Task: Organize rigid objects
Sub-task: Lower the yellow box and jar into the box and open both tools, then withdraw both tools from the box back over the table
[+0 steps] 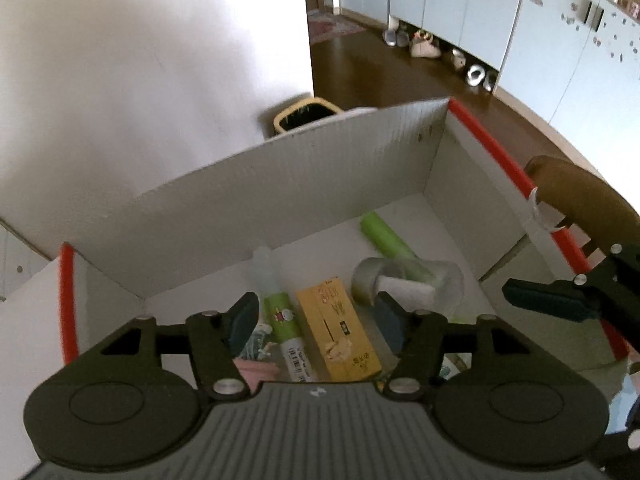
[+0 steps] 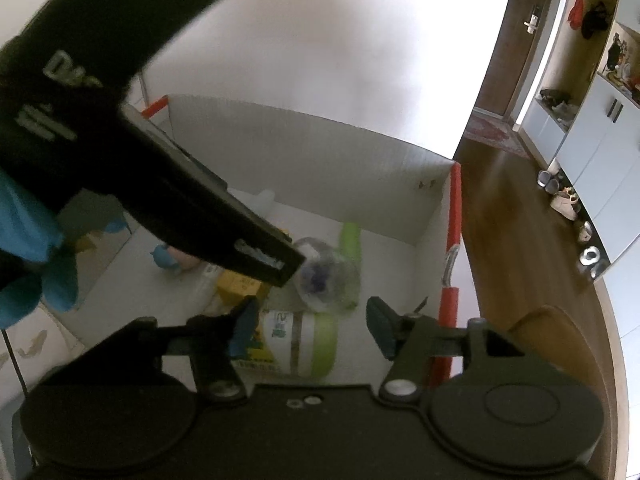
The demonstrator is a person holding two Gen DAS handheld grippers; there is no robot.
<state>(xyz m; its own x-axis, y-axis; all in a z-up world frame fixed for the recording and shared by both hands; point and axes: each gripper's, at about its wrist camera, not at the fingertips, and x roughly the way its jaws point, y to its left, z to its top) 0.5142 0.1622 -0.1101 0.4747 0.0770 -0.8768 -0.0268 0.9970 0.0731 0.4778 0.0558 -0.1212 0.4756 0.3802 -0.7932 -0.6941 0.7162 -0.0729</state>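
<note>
L gripper hovering over the box, jaws spread wide, nothing betw them. R gripper likewise gaping, empty, hanging over the box's right side near the red rim. In the left view the R gripper's finger is poking in from the right edge, just inside that rim.

Contents, near to far in left view: pink item low betw the L fingers, partly hidden; green-white tube lying beside the yellow carton, the two touching or nearly so. Just past the carton, a clear plastic piece w/ something white inside, resting partly over the green stick. Stick is running toward the far corner. Clear bottle sitting at the far wall, blurred.

Right view adding a green-banded white jar right under the R gripper, lying on its side; a blue-pink item further left.

Judgement: things are already sitting in the box, so prob. mid-task, betw picks or just after a drop. Can't tell which. Next move calls for picking a target and descending w/ jaws straddling it; the jar is best placed for R, the carton for L. Grippers are working close together, so watch for a clash.
</note>
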